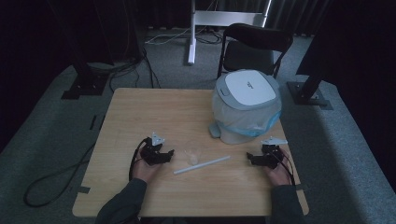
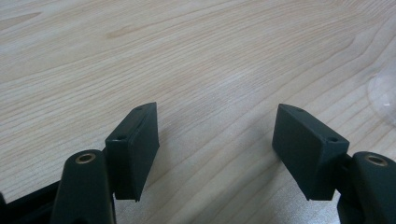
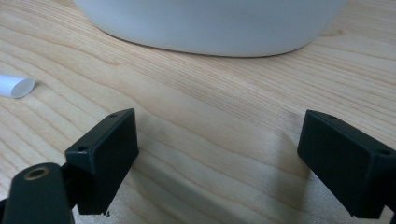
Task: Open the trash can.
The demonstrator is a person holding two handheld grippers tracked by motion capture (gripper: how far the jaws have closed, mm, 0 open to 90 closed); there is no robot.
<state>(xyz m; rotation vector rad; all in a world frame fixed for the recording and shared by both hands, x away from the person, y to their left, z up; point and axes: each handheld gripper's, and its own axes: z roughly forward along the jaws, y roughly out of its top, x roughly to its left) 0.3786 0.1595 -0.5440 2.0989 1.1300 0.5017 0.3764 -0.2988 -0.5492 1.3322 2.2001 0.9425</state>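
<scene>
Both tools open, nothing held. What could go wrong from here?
1. The white tube lies loose between the left tool and right tool; a one-sided nudge may roll it away.
2. The clear cup beside it is hard to see and looks light; it may tip.
3. The bin stands close to the right tool; a lift could clip it.

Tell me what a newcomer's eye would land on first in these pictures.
First the white bin with its flat lid and pale blue bag, standing at the far right of the wooden table. Next the white tube lying near the front middle, beside a small clear cup. Either side of these, the left gripper and right gripper rest with fingers open and empty.
</scene>
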